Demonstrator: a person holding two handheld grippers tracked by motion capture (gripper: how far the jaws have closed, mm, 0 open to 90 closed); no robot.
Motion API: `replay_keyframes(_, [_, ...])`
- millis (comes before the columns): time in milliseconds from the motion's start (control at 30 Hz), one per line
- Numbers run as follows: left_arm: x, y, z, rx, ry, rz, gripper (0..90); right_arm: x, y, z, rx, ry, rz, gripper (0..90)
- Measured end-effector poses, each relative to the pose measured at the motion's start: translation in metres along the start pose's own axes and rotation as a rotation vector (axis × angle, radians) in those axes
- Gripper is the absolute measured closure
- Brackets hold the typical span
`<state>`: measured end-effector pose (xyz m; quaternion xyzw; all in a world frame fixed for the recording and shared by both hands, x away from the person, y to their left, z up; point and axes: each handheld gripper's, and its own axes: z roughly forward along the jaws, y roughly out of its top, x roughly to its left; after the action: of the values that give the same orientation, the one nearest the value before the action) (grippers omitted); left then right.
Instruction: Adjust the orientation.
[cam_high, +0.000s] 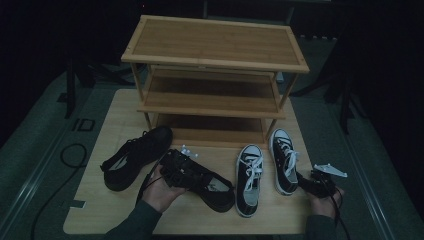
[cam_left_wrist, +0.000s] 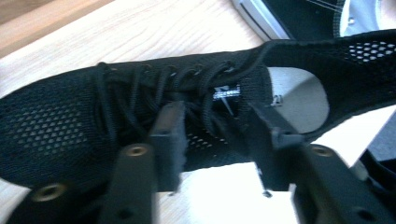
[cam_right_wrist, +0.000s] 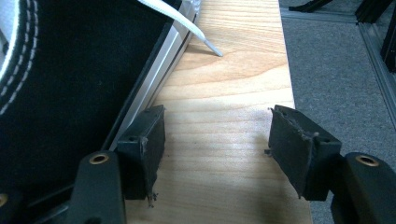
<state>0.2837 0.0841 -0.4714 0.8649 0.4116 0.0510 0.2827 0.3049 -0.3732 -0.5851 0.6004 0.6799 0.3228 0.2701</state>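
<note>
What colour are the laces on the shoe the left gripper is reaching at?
Black, like the mesh shoe itself; the laces show best in the left gripper view.

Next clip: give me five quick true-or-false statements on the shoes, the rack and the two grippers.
1. The left gripper has its jaws astride the black mesh shoe. True.
2. The right gripper grips a sneaker. False: its jaws stand open over bare table beside the black and white sneaker.
3. Shoes fill the rack. False: every shelf in sight is bare.
4. Four shoes lie on the table. True.
5. All shoes have white laces. False: two are all black.
</note>
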Motion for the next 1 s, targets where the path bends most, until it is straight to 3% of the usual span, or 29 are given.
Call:
replay_keyframes(100, [-0.002, -0.001, 0.002, 0.010, -0.006, 0.029, 77.4, 0.000, 0.000, 0.000, 0.000, 0.000, 0.000, 35.8])
replay_keyframes(200, [0.000, -0.003, 0.002, 0.015, -0.016, 0.049, 85.0, 0.000, 0.000, 0.000, 0.000, 0.000, 0.000, 35.8])
replay_keyframes(333, [0.007, -0.007, -0.008, 0.014, 0.004, 0.060, 85.6, 0.000, 0.000, 0.000, 0.000, 0.000, 0.000, 35.7])
replay_keyframes(567, [0.033, -0.016, -0.030, -0.014, 0.098, 0.040, 85.8, 0.000, 0.000, 0.000, 0.000, 0.000, -0.001, 35.8])
replay_keyframes(833, [0.049, -0.017, -0.037, -0.016, 0.169, 0.051, 85.7, 0.000, 0.000, 0.000, 0.000, 0.000, -0.001, 35.8])
replay_keyframes(1000, [0.056, -0.016, -0.037, -0.023, 0.190, 0.044, 85.7, 0.000, 0.000, 0.000, 0.000, 0.000, -0.001, 35.8])
